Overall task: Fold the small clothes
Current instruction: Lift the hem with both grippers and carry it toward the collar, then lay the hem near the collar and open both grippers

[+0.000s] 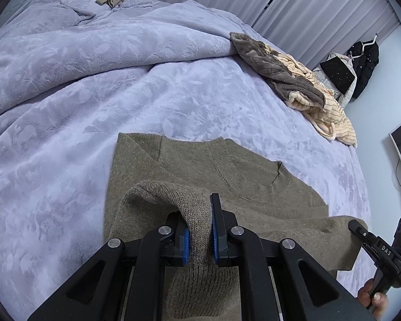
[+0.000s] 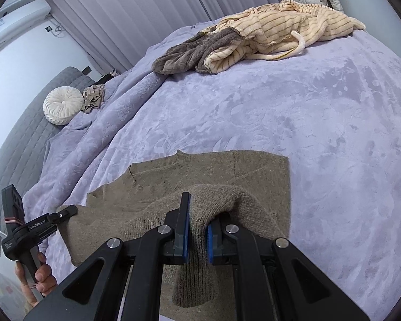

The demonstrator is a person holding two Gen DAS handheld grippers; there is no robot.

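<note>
Olive knit sweater (image 1: 189, 165): hem pinched in your left gripper (image 1: 199, 236) and right gripper (image 2: 197, 236) fingers; uneven lowering risks a crooked fold on the bed (image 1: 66, 107).

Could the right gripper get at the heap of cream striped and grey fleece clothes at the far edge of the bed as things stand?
Probably not yet. The right gripper is shut on the olive-brown knitted sweater, so it is occupied. The lilac plush blanket between it and the cream striped and grey fleece heap lies bare.

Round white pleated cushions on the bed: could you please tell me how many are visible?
1: a round white pleated cushion at the head of the lavender bedspread, beside a crumpled beige cloth. Others may be hidden.
</note>
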